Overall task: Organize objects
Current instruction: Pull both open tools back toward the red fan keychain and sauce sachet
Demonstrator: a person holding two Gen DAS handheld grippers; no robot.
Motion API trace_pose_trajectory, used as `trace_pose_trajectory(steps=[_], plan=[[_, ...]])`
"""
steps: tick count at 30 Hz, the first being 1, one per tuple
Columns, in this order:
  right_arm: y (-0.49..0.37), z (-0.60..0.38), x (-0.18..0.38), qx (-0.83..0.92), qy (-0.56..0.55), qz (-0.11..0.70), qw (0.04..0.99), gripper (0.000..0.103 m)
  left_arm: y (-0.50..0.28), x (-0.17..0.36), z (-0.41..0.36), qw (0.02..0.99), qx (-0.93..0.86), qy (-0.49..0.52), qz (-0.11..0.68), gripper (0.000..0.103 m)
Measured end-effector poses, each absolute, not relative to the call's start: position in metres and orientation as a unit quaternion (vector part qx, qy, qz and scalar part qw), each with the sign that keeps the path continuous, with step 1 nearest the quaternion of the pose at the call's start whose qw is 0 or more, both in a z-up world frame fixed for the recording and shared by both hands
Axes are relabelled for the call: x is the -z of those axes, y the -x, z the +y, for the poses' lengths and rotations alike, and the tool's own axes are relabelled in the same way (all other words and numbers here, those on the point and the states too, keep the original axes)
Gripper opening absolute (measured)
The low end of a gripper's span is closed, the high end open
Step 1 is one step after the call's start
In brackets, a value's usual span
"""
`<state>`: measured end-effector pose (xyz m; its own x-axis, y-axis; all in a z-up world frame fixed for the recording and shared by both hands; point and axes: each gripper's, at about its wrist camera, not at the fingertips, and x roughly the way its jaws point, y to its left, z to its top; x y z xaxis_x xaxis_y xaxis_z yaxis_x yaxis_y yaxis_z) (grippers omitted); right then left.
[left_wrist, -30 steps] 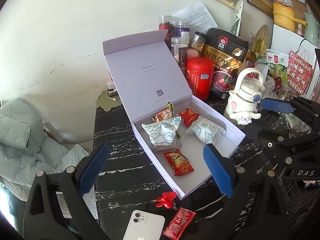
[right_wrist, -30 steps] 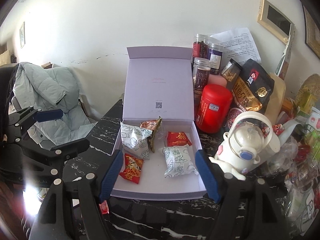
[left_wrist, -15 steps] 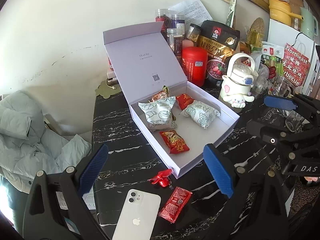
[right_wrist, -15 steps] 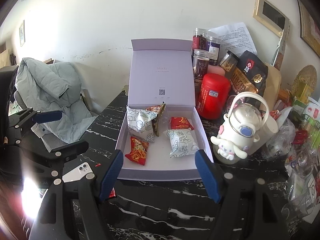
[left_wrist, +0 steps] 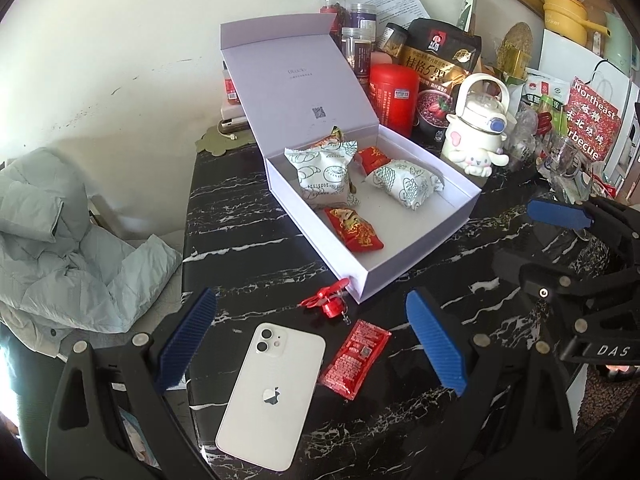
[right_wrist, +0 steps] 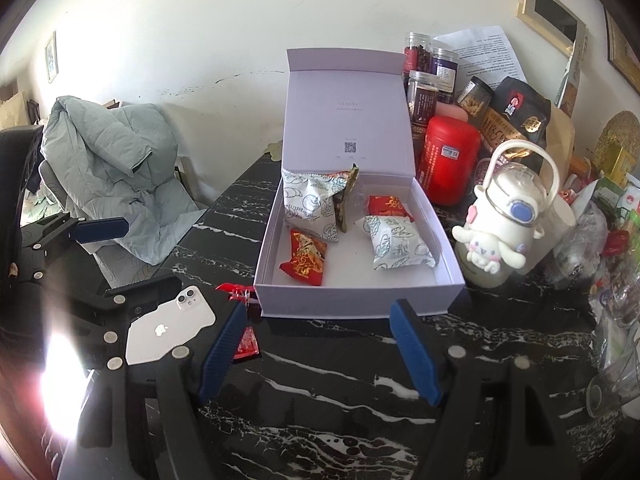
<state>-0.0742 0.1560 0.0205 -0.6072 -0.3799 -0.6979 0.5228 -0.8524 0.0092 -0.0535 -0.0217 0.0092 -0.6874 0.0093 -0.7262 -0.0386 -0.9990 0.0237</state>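
I have both tools spread wide with nothing between the pads: the left tool [left_wrist: 310, 344] hangs over the near tabletop [left_wrist: 248, 240], the right tool [right_wrist: 320, 346] over the near edge of the box [right_wrist: 360, 304]. By my reading the step in hand is picking up the loose items outside the box, and the red sachet [left_wrist: 355, 354] looks like the easiest first target.

It lies flat on the tabletop just right of the phone [left_wrist: 272, 396] and near the red clip [left_wrist: 328, 304], which sits at the box's near corner. Its long axis runs diagonally, from near-left to far-right in the left view, one short end pointing toward the box.

To do this well I'd come down across the short width, pads square to the long sides, and keep clear of the phone. The sachet is thin, so I'd expect to need a low, nearly scraping approach.
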Motion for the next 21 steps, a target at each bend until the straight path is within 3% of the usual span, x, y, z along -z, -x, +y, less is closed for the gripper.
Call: trace_pose_trajectory(steps=[21], plan=[[0.058, 0.096, 0.063, 0.843, -0.413, 0.113, 0.325, 0.075, 0.034, 0.049, -0.071, -0.019, -0.901, 0.434, 0.004, 0.096]])
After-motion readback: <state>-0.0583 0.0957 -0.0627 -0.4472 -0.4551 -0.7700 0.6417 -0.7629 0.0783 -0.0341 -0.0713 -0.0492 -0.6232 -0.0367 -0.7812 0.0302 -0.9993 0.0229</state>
